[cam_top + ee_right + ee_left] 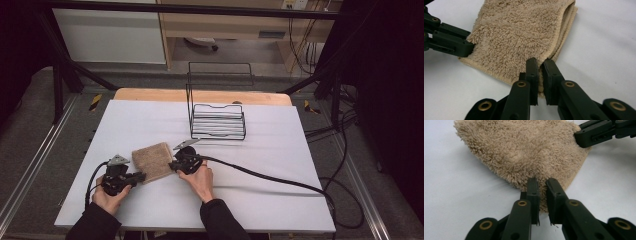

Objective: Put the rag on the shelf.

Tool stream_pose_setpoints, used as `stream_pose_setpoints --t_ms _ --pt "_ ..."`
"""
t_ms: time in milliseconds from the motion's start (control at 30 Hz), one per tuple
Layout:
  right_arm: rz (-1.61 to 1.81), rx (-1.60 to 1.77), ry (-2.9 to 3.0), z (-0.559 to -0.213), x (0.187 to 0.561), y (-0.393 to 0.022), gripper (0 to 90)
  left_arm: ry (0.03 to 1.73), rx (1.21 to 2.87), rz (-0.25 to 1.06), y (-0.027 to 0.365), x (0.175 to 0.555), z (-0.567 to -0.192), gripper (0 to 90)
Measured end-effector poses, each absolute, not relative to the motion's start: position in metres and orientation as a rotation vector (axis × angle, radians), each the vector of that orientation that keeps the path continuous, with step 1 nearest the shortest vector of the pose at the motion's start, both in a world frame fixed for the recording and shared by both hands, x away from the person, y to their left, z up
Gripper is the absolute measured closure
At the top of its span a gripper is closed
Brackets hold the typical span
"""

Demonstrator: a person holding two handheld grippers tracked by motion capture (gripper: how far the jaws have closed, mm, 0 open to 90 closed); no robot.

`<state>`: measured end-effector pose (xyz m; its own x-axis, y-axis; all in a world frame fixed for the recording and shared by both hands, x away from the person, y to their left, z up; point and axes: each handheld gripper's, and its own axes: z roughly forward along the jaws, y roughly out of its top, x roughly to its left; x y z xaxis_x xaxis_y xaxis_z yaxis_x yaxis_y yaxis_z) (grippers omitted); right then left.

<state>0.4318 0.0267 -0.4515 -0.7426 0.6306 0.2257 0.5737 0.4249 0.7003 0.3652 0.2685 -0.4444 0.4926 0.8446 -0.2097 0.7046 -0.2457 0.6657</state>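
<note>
Towel [152,161] pinched at opposite corners by both grippers, wire rack [217,120] well beyond

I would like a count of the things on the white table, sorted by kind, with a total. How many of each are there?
Folded beige towel: 1
Black wire rack: 1
Hand-held grippers: 2, the left gripper and the right gripper, each with jaws shut on a towel corner
Total: 4

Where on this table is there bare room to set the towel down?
Bare sheet lies left of the wire rack, and a wide patch lies right of the towel, past the cable. It is crowded at the front, where the left gripper and right gripper pinch the towel.
</note>
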Motion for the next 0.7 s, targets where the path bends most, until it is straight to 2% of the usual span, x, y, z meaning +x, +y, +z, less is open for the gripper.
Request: stream_pose_setpoints --t_ms 167,433,467,500,533,567,600,700 --pt "1.231 1.112 2.601 -0.448 0.427 0.026 85.7 1.267 2.024 0.217 0.274 0.366 -0.441 84.3" --pt "1.325 1.140 2.626 -0.450 0.400 0.032 84.2 1.236 2.080 0.159 0.296 0.356 -0.431 84.8" --pt "1.340 1.115 2.606 -0.452 0.397 0.032 79.0 1.232 2.089 0.158 0.296 0.356 -0.432 84.8" --pt "1.340 1.115 2.606 -0.452 0.397 0.032 79.0 1.232 2.095 0.164 0.296 0.356 -0.433 84.8" --pt "1.328 1.086 2.566 -0.450 0.399 0.031 71.1 1.224 2.112 0.185 0.293 0.356 -0.434 84.7" --pt "1.328 1.086 2.566 -0.450 0.399 0.031 71.1 1.224 2.112 0.185 0.293 0.356 -0.434 84.6" --pt "1.331 1.052 2.531 -0.445 0.405 0.029 61.0 1.216 2.121 0.201 0.293 0.356 -0.435 84.5" --pt "1.365 1.027 2.494 -0.439 0.415 0.028 56.0 1.218 2.119 0.206 0.292 0.356 -0.436 84.2"
